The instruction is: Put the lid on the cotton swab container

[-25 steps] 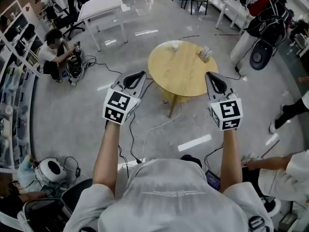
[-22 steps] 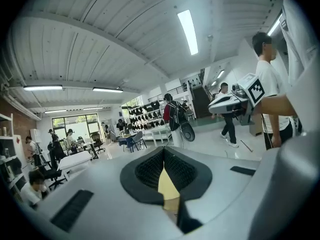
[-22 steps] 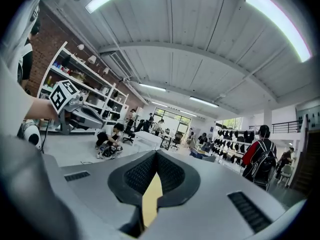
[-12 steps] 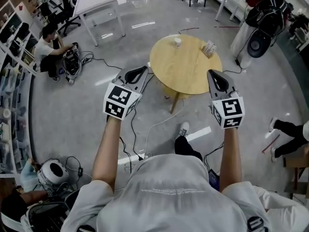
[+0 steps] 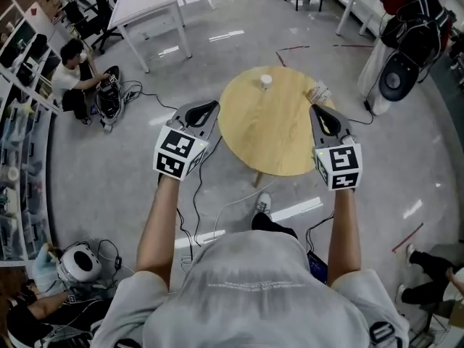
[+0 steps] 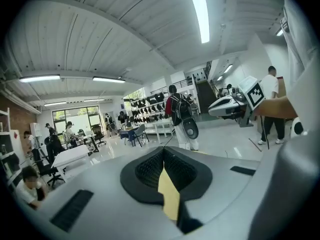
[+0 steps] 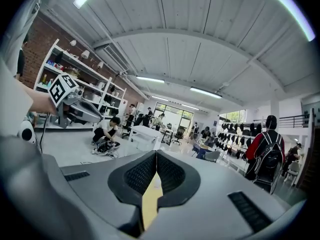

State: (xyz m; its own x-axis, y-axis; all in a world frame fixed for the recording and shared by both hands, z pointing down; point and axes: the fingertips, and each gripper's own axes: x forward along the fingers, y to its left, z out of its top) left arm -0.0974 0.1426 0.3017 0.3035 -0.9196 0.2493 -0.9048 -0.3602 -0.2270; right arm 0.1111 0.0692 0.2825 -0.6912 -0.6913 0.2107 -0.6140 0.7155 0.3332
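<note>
A round wooden table (image 5: 272, 133) stands on the floor ahead of me in the head view. Near its far edge sits a small white round thing (image 5: 265, 80), and at its right edge a small clear container (image 5: 317, 93); both are too small to make out. My left gripper (image 5: 209, 108) is held in the air over the table's left edge, shut and empty. My right gripper (image 5: 320, 113) hovers over the table's right edge, also shut with nothing in it. The left gripper view (image 6: 162, 153) and the right gripper view (image 7: 156, 155) show the pads pressed together, pointing across the room.
A white table (image 5: 148, 2) stands at the back left, with a person (image 5: 69, 71) sitting on the floor by shelving (image 5: 22, 114). Cables (image 5: 210, 209) run across the floor under the round table. A large black bag (image 5: 402, 42) leans at the back right.
I have stepped toward the round table, which now lies under both gripper tips. The people at the right edge have left the view. Both grippers stay shut.
</note>
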